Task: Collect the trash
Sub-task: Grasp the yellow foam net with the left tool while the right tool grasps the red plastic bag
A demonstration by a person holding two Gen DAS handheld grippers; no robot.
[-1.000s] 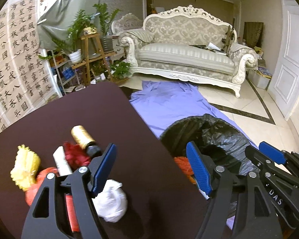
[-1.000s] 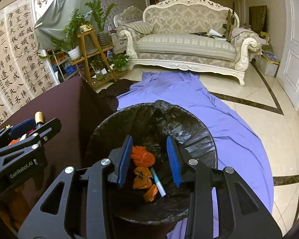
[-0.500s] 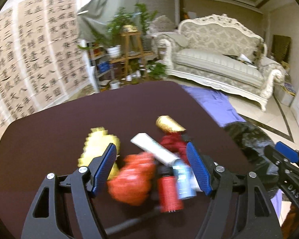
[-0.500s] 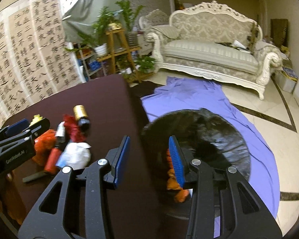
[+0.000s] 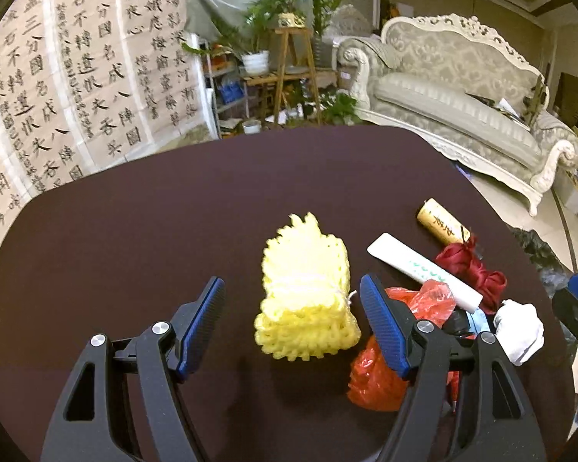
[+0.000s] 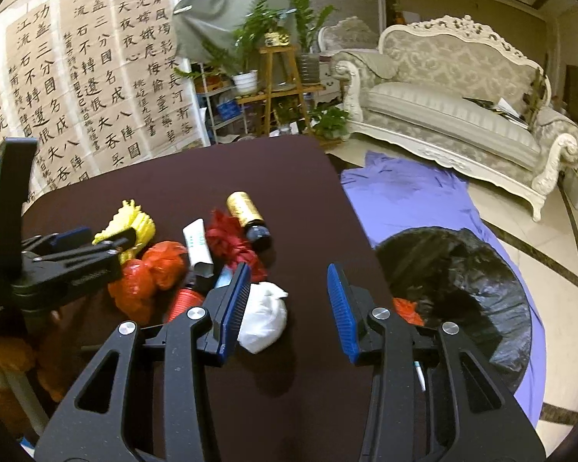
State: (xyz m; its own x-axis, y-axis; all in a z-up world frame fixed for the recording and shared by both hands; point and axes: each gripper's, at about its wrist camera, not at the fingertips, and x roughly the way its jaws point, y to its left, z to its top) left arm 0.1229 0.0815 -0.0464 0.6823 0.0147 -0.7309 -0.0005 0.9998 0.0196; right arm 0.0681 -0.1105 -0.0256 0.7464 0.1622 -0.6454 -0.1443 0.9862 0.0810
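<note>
Left gripper (image 5: pixel 293 331) tilts down, its narrowing fingers (image 5: pixel 381 327) apart, flanking the yellow foam net (image 5: pixel 308 288)

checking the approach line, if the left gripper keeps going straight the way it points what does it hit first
Most likely the yellow foam net: it lies straight ahead between the open jaws of the left gripper, nearer the right-hand jaw in that view. The red plastic bag sits just off the line. Depth is hard to judge.

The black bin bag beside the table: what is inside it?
Inside the black bin bag, only orange-red scraps and a pen tip are visible; the right gripper covers the rest.
</note>
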